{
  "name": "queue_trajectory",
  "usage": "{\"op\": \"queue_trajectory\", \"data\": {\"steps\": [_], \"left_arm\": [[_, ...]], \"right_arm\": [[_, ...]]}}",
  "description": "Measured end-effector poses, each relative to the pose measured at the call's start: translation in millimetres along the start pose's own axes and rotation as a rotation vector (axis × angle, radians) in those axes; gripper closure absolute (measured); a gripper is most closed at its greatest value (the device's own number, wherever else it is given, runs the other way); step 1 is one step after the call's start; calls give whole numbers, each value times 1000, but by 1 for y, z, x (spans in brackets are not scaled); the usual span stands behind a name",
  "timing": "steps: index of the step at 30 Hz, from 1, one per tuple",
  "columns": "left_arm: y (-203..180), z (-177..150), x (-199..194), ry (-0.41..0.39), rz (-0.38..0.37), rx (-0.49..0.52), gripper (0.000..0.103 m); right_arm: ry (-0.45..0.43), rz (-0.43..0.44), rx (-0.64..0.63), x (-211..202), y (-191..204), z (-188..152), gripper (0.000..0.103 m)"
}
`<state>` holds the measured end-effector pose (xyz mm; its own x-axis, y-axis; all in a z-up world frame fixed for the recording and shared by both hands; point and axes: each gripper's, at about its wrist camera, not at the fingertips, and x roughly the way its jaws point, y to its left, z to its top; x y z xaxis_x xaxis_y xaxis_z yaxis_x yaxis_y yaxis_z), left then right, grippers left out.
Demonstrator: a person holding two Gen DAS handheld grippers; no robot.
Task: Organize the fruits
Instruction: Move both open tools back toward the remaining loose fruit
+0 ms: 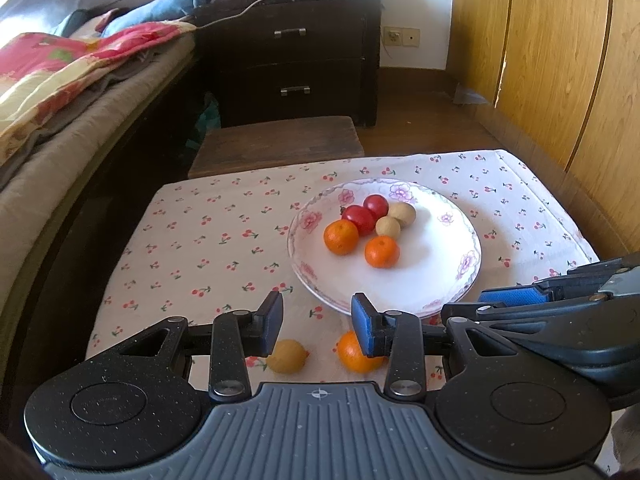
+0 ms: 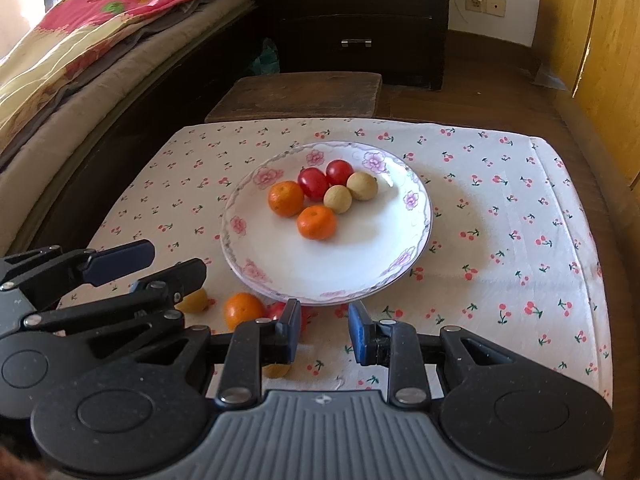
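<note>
Both pairs of jaws are seen empty. The left gripper (image 1: 317,322) is held a little apart, with nothing between its pads; the right gripper (image 2: 324,330) shows a narrow gap in its own view and is taken to be about as closed as it goes, gripping nothing. Both hang over the near edge of the bench (image 2: 500,216), the left one beside the right.

The task is judged to be well under way but not finished. On the plate (image 2: 280,256), set near the middle of the bench, six fruits have been grouped in pairs: two oranges (image 2: 285,198), two red fruits (image 2: 313,183) and two tan round fruits (image 2: 338,199), all close together towards the plate's far side.

Left on the cloth by the near edge are an orange (image 1: 354,354), a yellow fruit (image 1: 287,356) and, half hidden behind the right gripper, a red fruit (image 2: 276,310). Another yellowish fruit (image 2: 276,370) seems to lie under that gripper, though it is mostly hidden.
</note>
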<state>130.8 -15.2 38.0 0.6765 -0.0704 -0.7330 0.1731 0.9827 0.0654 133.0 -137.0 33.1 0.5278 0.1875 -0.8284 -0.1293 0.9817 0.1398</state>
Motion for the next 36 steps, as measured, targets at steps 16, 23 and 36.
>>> {"op": "queue_trajectory", "data": {"steps": [16,23,36], "left_arm": [[8,-15,-12,-5,20,14,57],[12,-18,-14,-2,24,16,57],[16,-24,-13,5,29,23,57]], "right_arm": [[14,22,-14,-3,16,-14,75],[20,27,-19,-2,19,-16,75],[34,26,-30,2,24,-20,75]]}}
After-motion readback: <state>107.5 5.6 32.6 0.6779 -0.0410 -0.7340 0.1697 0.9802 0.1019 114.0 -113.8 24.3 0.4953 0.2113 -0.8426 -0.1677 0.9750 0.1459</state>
